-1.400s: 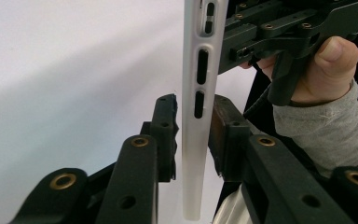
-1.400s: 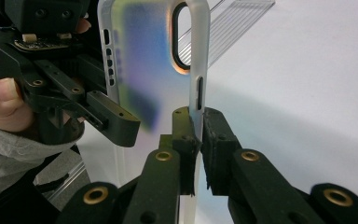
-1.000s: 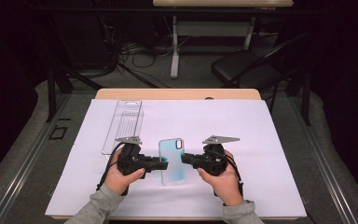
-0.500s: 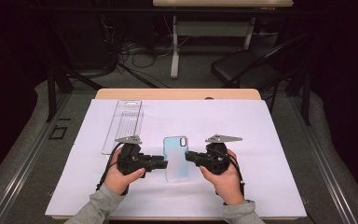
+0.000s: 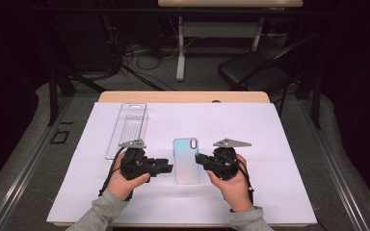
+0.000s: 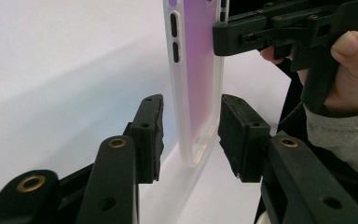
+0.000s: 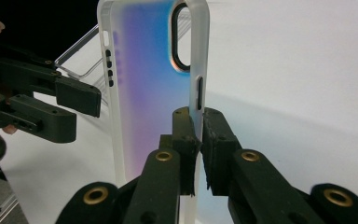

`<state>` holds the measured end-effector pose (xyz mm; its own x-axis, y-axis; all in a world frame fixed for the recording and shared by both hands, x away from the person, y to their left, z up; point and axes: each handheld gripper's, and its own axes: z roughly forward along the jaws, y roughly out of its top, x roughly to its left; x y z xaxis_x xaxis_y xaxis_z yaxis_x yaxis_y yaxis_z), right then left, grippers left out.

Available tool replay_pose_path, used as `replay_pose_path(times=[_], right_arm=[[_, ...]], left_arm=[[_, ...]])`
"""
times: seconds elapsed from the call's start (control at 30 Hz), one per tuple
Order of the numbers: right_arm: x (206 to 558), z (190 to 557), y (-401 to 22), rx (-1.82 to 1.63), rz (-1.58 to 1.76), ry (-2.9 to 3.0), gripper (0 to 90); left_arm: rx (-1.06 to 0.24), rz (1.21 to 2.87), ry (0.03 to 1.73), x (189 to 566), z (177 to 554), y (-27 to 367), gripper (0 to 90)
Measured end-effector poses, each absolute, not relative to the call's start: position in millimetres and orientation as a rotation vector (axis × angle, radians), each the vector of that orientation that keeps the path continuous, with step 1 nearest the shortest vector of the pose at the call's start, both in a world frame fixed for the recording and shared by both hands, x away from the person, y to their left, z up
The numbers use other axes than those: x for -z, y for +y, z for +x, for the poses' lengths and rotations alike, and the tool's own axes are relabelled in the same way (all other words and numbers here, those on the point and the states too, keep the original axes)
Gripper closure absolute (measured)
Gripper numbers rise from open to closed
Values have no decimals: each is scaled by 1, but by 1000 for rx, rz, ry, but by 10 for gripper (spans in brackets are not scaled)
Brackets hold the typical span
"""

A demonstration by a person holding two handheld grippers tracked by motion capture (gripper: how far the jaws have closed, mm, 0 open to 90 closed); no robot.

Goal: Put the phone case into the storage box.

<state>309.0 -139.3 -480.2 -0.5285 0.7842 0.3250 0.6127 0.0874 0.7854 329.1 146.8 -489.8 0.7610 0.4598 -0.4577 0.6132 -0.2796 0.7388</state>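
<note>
Right hand-held gripper (image 7: 198,126) pinches the phone case (image 5: 186,159) edge; left hand-held gripper (image 6: 191,135), just opening, straddles it untouched.

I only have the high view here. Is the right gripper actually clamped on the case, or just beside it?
Observer: Clamped. In the right gripper view, the right gripper is shut on the side wall of the case, just below a slot in that wall.
Operator: And the left one, does it have a grip too?
Observer: No. The left gripper is open. Its jaws have just been opening, and its pads flank the opposite edge of the case without clamping it.
</note>
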Motion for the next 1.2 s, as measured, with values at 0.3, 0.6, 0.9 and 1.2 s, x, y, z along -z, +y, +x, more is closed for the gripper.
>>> replay_pose_path(times=[0.3, 0.6, 0.9, 1.2], right_arm=[[480, 308, -140, -1393, 1425, 2132, 844], [479, 307, -136, -1368, 1441, 2111, 844], [478, 309, -127, -1358, 1444, 2107, 844], [477, 310, -117, -1351, 1447, 2093, 845]], left_arm=[[95, 1930, 846, 491, 330, 148, 569], [-1, 1930, 852, 488, 332, 153, 540], [-50, 1944, 841, 483, 331, 155, 515], [-113, 1959, 839, 480, 332, 159, 464]])
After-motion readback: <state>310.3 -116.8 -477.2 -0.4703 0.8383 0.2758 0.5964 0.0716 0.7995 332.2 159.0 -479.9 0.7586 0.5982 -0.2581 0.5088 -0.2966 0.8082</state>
